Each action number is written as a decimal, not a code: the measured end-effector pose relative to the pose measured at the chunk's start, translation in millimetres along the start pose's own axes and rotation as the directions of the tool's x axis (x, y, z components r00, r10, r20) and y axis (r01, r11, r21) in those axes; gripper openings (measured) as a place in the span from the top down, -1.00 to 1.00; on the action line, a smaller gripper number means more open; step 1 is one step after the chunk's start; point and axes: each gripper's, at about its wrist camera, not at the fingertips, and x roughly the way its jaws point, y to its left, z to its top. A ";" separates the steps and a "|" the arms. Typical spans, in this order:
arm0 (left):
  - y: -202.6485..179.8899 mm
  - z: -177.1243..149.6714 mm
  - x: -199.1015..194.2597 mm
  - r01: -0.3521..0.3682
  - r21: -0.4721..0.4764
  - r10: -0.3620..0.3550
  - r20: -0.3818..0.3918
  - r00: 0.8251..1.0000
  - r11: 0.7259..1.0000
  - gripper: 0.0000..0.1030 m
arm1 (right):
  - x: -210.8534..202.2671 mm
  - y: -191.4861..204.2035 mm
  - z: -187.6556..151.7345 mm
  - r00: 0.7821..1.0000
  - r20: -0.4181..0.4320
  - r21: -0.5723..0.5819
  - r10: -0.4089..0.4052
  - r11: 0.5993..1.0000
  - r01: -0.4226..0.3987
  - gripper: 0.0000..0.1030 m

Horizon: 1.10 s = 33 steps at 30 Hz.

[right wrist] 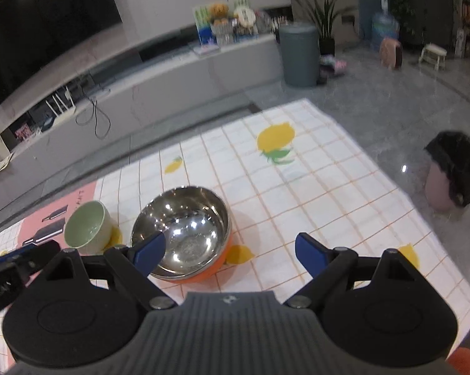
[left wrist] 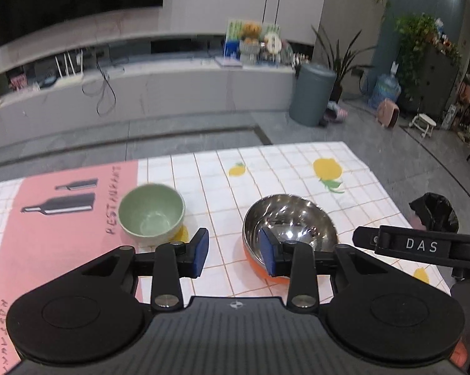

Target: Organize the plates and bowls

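Right now I have two bowls in front of me on the checked lemon-print tablecloth (left wrist: 297, 168), and both look empty. Nearer my right side sits the steel bowl (left wrist: 289, 218), round, with a mirror-bright inside that throws back the ceiling lights and an orange outer shell showing along its lower edge. To its left stands the green bowl (left wrist: 151, 214), smaller, matte and pale, with steeper walls; it rests on the edge of a pink placemat (left wrist: 63, 237) printed with dark bottle shapes and lettering. The two bowls stand near each other but apart. My left gripper (left wrist: 235, 254) is part open, its blue pads (left wrist: 200, 251) a moderate gap apart with nothing between them; its right pad overlaps the steel bowl's near rim in the left wrist view, though I cannot tell whether it touches. My right gripper (right wrist: 230, 254) is spread wide and holds nothing, its left pad overlapping that same bowl's near rim. A grey lidded bin (right wrist: 298, 54) stands on the floor beyond the table.
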 end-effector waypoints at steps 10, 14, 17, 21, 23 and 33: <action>14.5 5.2 58.6 0.027 -0.072 -0.038 -0.159 0.986 0.997 -0.03 | 58.9 10.3 10.6 0.992 -0.125 -0.011 -0.026 1.000 0.024 -0.72; 14.4 5.4 73.9 0.034 -0.049 -0.042 -0.185 0.982 0.998 -0.04 | 79.6 3.0 13.6 0.984 -0.174 0.027 -0.027 0.999 0.032 -0.72; 11.5 6.2 83.6 0.032 -0.048 -0.041 -0.192 0.980 0.998 -0.05 | 88.7 2.4 14.9 0.982 -0.188 0.033 -0.026 0.999 0.033 -0.72; 7.9 5.7 97.7 0.041 -0.052 -0.051 -0.213 0.976 0.998 -0.05 | 97.9 4.2 16.0 0.978 -0.205 0.030 -0.021 0.999 0.028 -0.44; 7.2 3.4 104.2 0.026 -0.048 -0.036 -0.229 0.973 0.999 -0.03 | 102.0 4.4 14.7 0.976 -0.218 0.029 -0.020 0.999 0.027 -0.28; 3.9 -1.2 114.2 0.071 -0.066 -0.086 -0.267 0.960 0.995 0.69 | 116.8 4.9 4.2 0.962 -0.273 0.048 0.005 0.999 0.008 0.53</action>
